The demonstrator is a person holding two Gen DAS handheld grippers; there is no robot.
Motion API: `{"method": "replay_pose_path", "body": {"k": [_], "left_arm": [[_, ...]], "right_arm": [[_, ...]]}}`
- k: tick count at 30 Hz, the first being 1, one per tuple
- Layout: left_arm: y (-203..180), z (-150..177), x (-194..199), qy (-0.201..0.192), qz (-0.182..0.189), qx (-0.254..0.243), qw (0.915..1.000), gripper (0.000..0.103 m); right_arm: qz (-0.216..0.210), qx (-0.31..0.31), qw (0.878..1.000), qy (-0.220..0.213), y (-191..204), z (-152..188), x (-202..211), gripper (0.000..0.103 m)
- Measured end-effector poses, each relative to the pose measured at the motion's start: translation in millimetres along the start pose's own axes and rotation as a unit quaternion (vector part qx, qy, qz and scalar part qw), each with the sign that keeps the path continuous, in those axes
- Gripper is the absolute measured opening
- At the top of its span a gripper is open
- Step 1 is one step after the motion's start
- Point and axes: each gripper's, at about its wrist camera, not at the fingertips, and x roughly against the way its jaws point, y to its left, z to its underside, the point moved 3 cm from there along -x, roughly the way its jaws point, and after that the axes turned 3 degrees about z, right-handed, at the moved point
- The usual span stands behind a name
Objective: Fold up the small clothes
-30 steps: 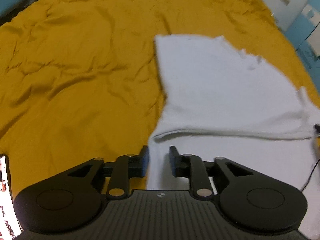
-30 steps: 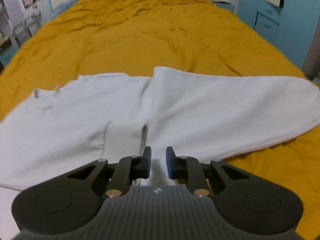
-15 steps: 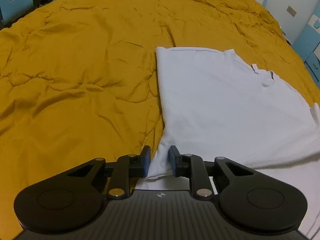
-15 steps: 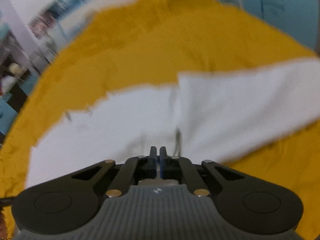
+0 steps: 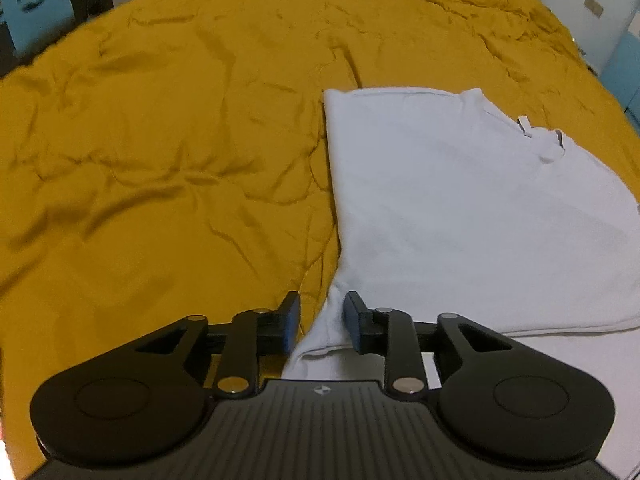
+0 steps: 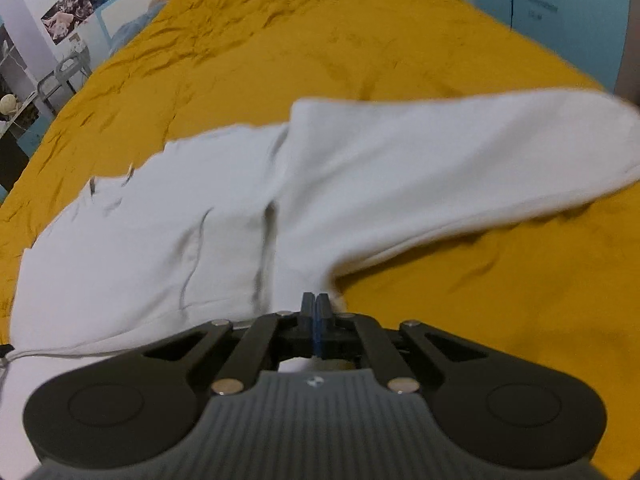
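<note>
A white T-shirt (image 5: 460, 208) lies on the mustard bedspread (image 5: 160, 140), one side folded over the body. My left gripper (image 5: 320, 318) is open, its jaws on either side of the shirt's folded left edge at the near corner. In the right wrist view the same shirt (image 6: 360, 184) shows with its right part raised off the bed. My right gripper (image 6: 315, 312) is shut on the shirt's near edge and lifts that part. The collar tag (image 5: 524, 124) shows at the far edge.
The bedspread (image 6: 300, 52) is wrinkled and spreads wide to the left and beyond the shirt. Blue cabinets (image 6: 560, 12) stand to the right of the bed. A chair (image 6: 64, 76) and wall pictures are far left.
My right gripper has closed on the shirt's near edge and lifted it, raising the right part. My left gripper moved forward to straddle the folded left edge, still open.
</note>
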Motion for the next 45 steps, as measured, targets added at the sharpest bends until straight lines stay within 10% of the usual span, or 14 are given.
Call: {"method": "replay_pose_path", "body": {"k": [4, 6, 19, 26, 31, 37, 45], "left_arm": [[-11, -9, 11, -0.031, -0.007, -0.014, 0.9994, 0.043], [-17, -14, 11, -0.034, -0.016, -0.021, 0.9991, 0.043], [-56, -37, -12, -0.037, -0.053, -0.037, 0.9972, 0.044], [-58, -41, -25, -0.018, -0.08, -0.033, 0.9961, 0.044], [-54, -41, -30, -0.013, -0.088, -0.025, 0.9957, 0.044], [-54, -37, -19, -0.027, -0.092, -0.038, 0.9946, 0.044], [-52, -32, 15, -0.066, -0.082, -0.056, 0.9929, 0.044]], "right_arm": [[0.017, -0.039, 0.998, -0.036, -55, -28, 31, 0.01], [0.029, -0.077, 0.995, -0.055, -91, -40, 43, 0.035], [0.109, -0.278, 0.949, -0.099, -310, -83, 39, 0.051], [0.117, -0.334, 0.93, -0.098, -361, -96, -4, 0.041], [0.131, -0.317, 0.933, -0.112, -360, -104, -15, 0.001], [0.135, -0.235, 0.949, -0.16, -312, -132, 32, 0.0], [0.045, -0.087, 0.963, -0.251, -153, -200, 155, 0.0]]}}
